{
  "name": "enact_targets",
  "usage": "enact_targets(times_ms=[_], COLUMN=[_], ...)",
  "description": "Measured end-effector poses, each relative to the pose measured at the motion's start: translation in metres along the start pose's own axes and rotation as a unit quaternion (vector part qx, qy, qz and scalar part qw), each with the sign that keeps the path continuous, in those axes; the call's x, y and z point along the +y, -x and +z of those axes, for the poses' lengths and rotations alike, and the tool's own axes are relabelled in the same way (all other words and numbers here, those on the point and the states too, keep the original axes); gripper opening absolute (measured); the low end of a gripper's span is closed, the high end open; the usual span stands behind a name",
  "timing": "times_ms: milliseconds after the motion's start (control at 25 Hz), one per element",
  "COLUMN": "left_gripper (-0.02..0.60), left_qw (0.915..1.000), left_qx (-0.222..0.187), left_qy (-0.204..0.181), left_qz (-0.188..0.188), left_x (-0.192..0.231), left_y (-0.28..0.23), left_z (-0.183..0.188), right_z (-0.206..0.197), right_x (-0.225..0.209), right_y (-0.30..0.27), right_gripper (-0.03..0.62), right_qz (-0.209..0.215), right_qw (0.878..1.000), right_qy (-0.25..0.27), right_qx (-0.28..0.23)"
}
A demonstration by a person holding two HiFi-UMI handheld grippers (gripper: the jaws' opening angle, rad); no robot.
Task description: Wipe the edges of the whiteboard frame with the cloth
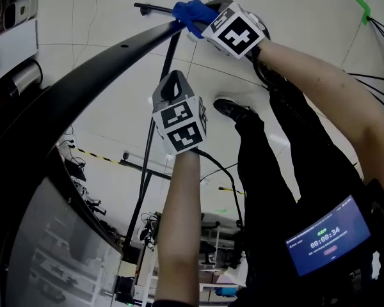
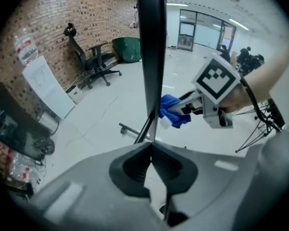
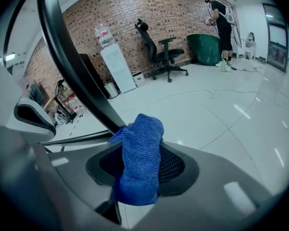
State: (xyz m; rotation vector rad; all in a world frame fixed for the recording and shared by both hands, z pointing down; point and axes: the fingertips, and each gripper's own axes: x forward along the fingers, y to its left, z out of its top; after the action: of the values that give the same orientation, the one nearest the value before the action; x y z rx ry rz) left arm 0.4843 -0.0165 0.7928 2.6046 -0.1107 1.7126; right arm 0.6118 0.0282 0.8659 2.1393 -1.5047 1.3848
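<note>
**First onlooker:** Where is the cloth [image 3: 140,162] at this point?

**Second onlooker:** It is bunched between the jaws of the right gripper [image 1: 193,19]. They clamp a thick fold of it and stand fairly wide round the wad. Its upper end touches the dark whiteboard frame [image 1: 102,62].

**First onlooker:** And the left gripper [image 2: 151,146]?

**Second onlooker:** Closed tight, tips together, nothing between them. The frame's edge rises straight beyond its tips, but I cannot tell whether they touch it.

**First onlooker:** What is hidden?

**Second onlooker:** In the head view the right tips are lost under the blue cloth, and the board itself is cut off at the left. Only the gripper views take in the brick wall [image 3: 149,18], an office chair [image 3: 159,52] and a water dispenser [image 3: 116,66].
</note>
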Motion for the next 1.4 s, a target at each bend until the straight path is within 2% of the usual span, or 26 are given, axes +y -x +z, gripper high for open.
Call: enact_targets(times_ms=[120, 200, 320, 440, 560, 720, 880, 1000, 1080, 1240, 1400], left_gripper=[0.003, 0.003, 0.003, 0.003, 0.003, 0.003, 0.003, 0.003, 0.003, 0.003, 0.003], left_qw=[0.9999, 0.9998, 0.9990, 0.9975, 0.9957, 0.9931, 0.9881, 0.9868, 0.9860, 0.9841, 0.9775], left_qx=[0.000, -0.001, -0.009, -0.016, -0.030, -0.046, -0.051, -0.050, -0.054, -0.065, -0.072], left_qy=[0.011, 0.020, 0.039, 0.061, 0.081, 0.106, 0.145, 0.154, 0.157, 0.163, 0.192], left_qz=[0.003, 0.007, 0.021, 0.032, 0.035, 0.022, 0.005, 0.007, 0.010, 0.028, 0.050], left_x=[0.001, 0.000, -0.003, -0.003, 0.010, 0.014, -0.013, -0.014, -0.010, 0.011, 0.028], left_y=[0.006, 0.011, 0.017, 0.029, 0.046, 0.056, 0.063, 0.071, 0.073, 0.080, 0.089], left_z=[-0.007, -0.010, -0.007, -0.011, -0.037, -0.061, -0.062, -0.082, -0.095, -0.111, -0.136], right_z=[-0.015, -0.023, -0.008, 0.014, 0.011, 0.017, 0.022, 0.023, 0.026, 0.024, 0.011], right_x=[0.018, 0.043, 0.070, 0.083, 0.116, 0.141, 0.110, 0.096, 0.094, 0.106, 0.131], right_y=[0.013, 0.022, 0.035, 0.038, 0.025, 0.009, 0.001, -0.011, -0.017, -0.023, -0.031], right_gripper=[0.178, 0.178, 0.178, 0.179, 0.179, 0.181, 0.181, 0.181, 0.179, 0.179, 0.179], right_qz=[0.011, 0.035, 0.052, 0.010, -0.031, -0.048, -0.092, -0.117, -0.115, -0.104, -0.072], right_qw=[1.000, 0.997, 0.988, 0.979, 0.969, 0.955, 0.953, 0.965, 0.970, 0.965, 0.955], right_qy=[0.016, 0.065, 0.146, 0.184, 0.222, 0.263, 0.260, 0.205, 0.192, 0.229, 0.282], right_qx=[0.021, 0.028, -0.018, -0.083, -0.108, -0.127, -0.127, -0.110, -0.095, -0.072, -0.053])
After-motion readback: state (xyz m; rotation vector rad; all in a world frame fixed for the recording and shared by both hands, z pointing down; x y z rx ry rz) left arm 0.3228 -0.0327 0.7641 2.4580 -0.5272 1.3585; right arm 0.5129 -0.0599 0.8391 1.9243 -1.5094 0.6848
